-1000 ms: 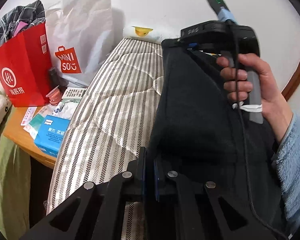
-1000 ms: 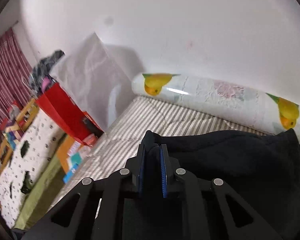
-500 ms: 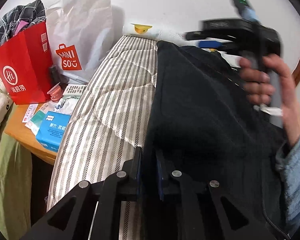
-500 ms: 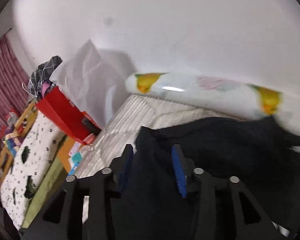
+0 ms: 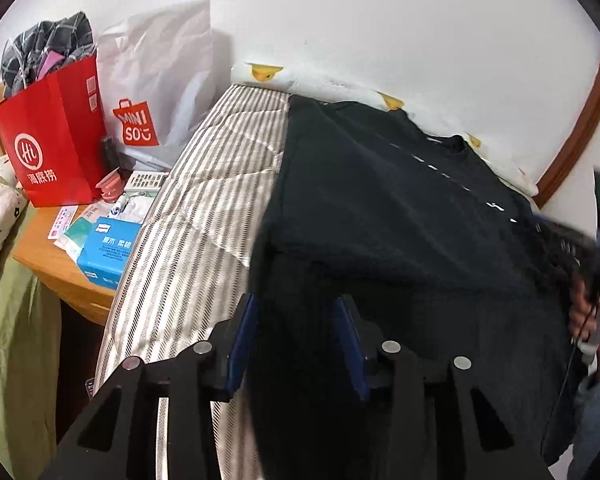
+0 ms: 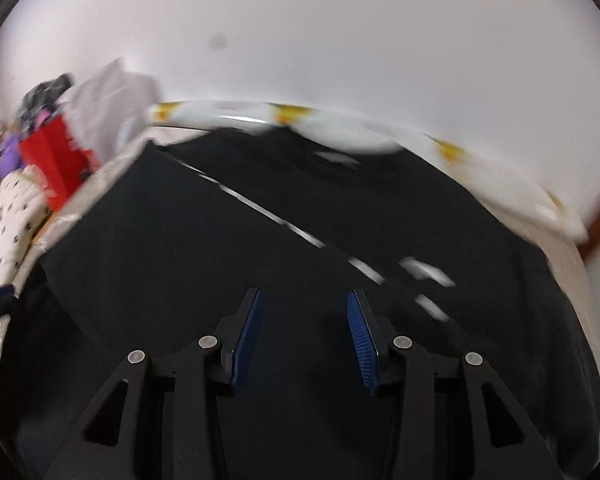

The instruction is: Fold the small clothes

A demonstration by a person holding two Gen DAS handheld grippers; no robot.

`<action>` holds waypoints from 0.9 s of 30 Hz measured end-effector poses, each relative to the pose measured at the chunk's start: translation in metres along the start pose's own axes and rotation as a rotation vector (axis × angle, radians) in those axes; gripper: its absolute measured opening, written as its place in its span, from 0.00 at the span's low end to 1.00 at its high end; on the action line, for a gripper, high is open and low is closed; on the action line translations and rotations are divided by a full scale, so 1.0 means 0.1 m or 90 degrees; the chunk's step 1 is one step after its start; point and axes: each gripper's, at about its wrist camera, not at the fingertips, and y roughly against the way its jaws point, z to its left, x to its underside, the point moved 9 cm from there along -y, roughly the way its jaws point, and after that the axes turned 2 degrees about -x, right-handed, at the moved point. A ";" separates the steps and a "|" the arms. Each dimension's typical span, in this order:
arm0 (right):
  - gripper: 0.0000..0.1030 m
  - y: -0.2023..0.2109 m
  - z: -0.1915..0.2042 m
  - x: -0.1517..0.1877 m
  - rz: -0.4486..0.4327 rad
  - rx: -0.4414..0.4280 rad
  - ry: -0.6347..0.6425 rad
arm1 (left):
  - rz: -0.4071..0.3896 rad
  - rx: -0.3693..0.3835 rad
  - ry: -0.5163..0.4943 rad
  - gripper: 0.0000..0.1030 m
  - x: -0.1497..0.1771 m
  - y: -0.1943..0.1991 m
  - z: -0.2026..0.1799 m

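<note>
One white bag [image 5: 156,80] reads "MINISO"; one red bag [image 5: 52,140] shows "Ht". Both the left gripper [image 5: 296,340] and right gripper [image 6: 306,336] gape wide, empty, over one black shirt [image 5: 400,208].

Black shirt [image 5: 400,208], striped beige mattress [image 5: 204,216], red bag [image 5: 56,136]

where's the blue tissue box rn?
Left wrist view, lower left: the blue tissue box lies on the wooden bedside table, against the striped mattress edge, in front of the red paper bag.
</note>
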 end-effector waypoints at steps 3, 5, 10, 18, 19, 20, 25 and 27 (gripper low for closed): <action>0.43 0.14 -0.53 0.37 0.002 0.049 -0.052 | -0.011 0.001 -0.003 0.46 0.00 0.10 -0.11; 0.42 0.13 -0.87 0.63 0.018 0.082 -0.081 | -0.012 0.010 0.002 0.46 0.01 0.16 -0.19; 0.41 0.03 -1.18 0.89 0.036 0.086 -0.126 | -0.007 0.013 0.005 0.46 0.00 0.30 -0.44; 0.53 0.92 -1.39 0.89 -0.060 0.098 -0.121 | -0.027 0.007 -0.014 0.50 -0.06 0.57 -0.78; 0.56 1.08 -1.58 0.99 -0.068 0.126 -0.124 | -0.027 0.009 -0.018 0.50 -0.06 0.57 -0.84; 0.62 1.15 -1.72 1.05 -0.071 0.152 -0.128 | -0.026 0.013 -0.020 0.51 -0.06 0.57 -0.89; 0.72 1.52 -2.76 1.86 -0.020 0.284 -0.199 | -0.014 0.024 -0.023 0.51 -0.05 0.51 -1.16; 0.72 1.57 -3.01 2.15 0.002 0.308 -0.224 | -0.014 0.028 -0.022 0.51 -0.06 0.49 -1.25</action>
